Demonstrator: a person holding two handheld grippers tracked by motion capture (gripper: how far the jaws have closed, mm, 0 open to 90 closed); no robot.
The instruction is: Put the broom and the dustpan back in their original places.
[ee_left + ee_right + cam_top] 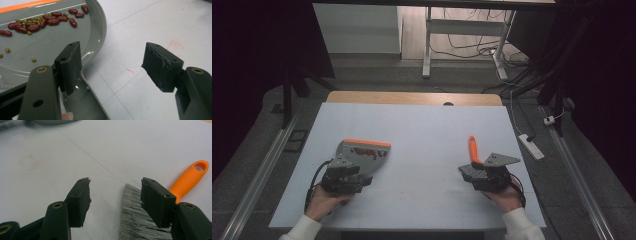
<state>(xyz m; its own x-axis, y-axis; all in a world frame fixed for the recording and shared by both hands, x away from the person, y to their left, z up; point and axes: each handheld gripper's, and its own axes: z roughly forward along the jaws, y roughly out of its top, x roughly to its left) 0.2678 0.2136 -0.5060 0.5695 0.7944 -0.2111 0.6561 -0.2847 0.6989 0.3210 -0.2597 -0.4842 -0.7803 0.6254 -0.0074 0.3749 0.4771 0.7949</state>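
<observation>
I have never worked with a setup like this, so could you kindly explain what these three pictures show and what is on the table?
A person sits at a white table and holds a hand-held two-jaw tool in each hand. The high view looks down from above: the left tool is at the left, the right tool at the right. The other two pictures come from cameras riding on each tool, looking along its black jaws.

On the table lie a grey dustpan with an orange edge, holding red kidney beans and small green beans, and a brush with grey bristles and an orange handle.

Both tools stand open and grip nothing. The left tool's jaw hangs over the dustpan's handle; the right tool sits beside the bristles.
</observation>
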